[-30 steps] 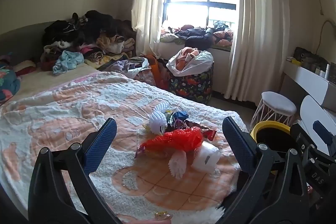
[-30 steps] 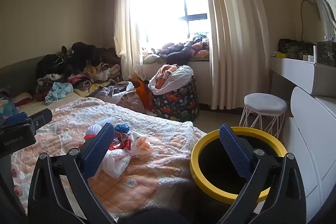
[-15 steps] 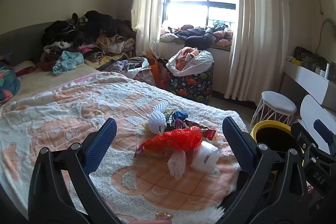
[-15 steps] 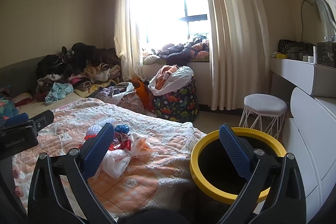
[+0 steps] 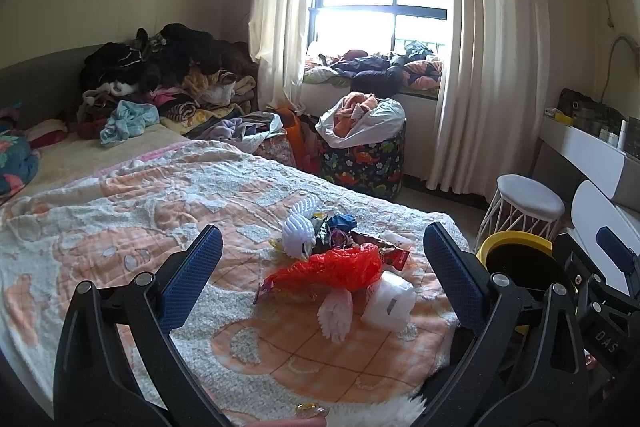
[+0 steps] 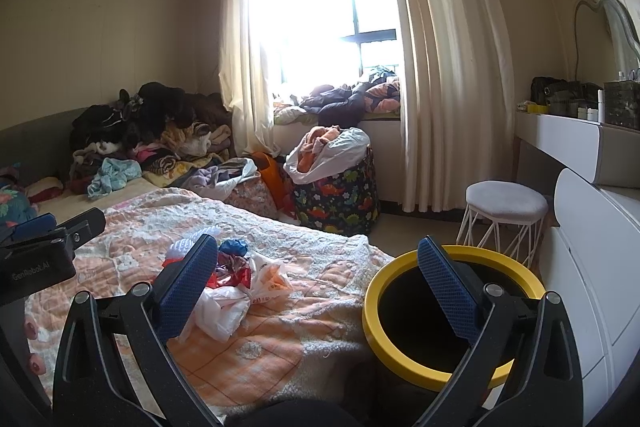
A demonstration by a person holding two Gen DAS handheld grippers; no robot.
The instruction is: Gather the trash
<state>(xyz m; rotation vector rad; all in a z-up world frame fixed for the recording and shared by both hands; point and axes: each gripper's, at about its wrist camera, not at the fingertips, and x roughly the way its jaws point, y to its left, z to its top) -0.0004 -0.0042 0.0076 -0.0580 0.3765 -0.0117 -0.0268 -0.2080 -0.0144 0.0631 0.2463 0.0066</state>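
Observation:
A pile of trash lies on the bed's near corner: a red plastic bag, white foam nets, a white plastic wrap and dark wrappers. In the right wrist view the pile shows white and orange bags. A black bin with a yellow rim stands by the bed's corner; it also shows in the left wrist view. My left gripper is open and empty, short of the pile. My right gripper is open and empty, between pile and bin.
The bed carries an orange and white blanket and a heap of clothes at its head. A dinosaur-print hamper stands under the window. A white stool and a white dresser stand at the right.

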